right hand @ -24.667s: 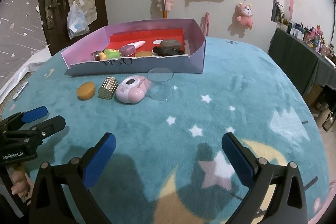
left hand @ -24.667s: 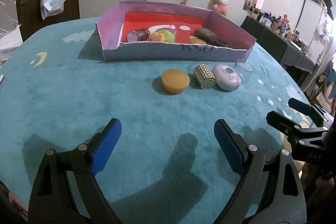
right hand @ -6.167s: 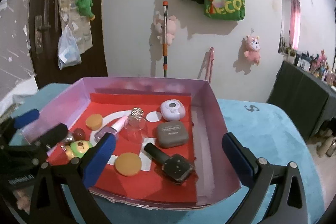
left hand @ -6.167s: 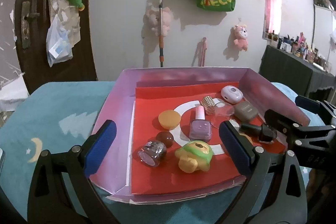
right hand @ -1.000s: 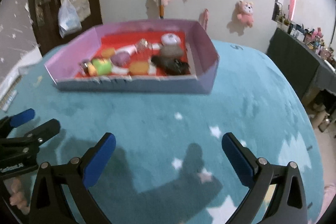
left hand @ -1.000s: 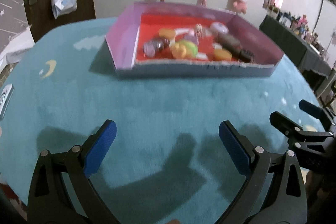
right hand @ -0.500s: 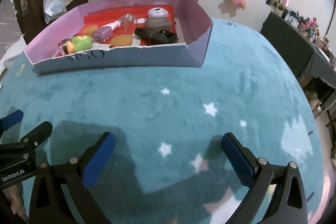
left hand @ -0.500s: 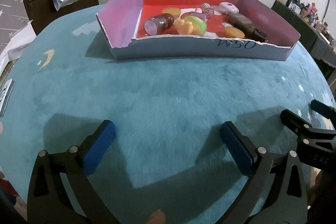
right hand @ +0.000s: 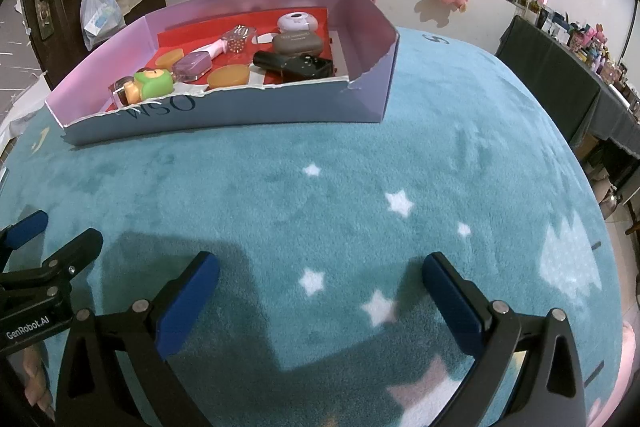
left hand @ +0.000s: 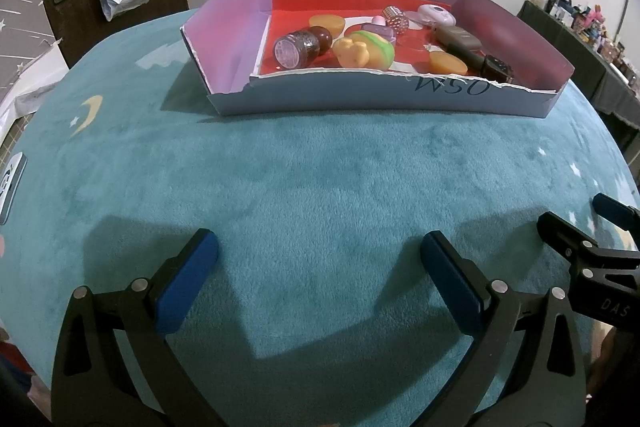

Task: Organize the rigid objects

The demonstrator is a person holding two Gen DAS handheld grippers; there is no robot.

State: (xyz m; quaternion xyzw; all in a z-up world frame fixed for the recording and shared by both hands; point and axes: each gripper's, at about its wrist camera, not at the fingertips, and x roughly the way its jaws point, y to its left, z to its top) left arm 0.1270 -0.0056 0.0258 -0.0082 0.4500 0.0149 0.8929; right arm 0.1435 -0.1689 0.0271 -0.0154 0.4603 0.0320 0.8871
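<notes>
Both grippers have drawn back from the box since six seconds ago, when they hung right over its contents. Left gripper [left hand: 318,257] and right gripper [right hand: 320,279] now hover with jaws spread wide and empty above the teal plush surface [left hand: 320,167]. Farther out sits the purple cardboard box [right hand: 256,103], holding the green-and-yellow toy [left hand: 366,51], orange discs, nail polish bottles, grey case [right hand: 298,43] and pink compact [right hand: 298,21].
</notes>
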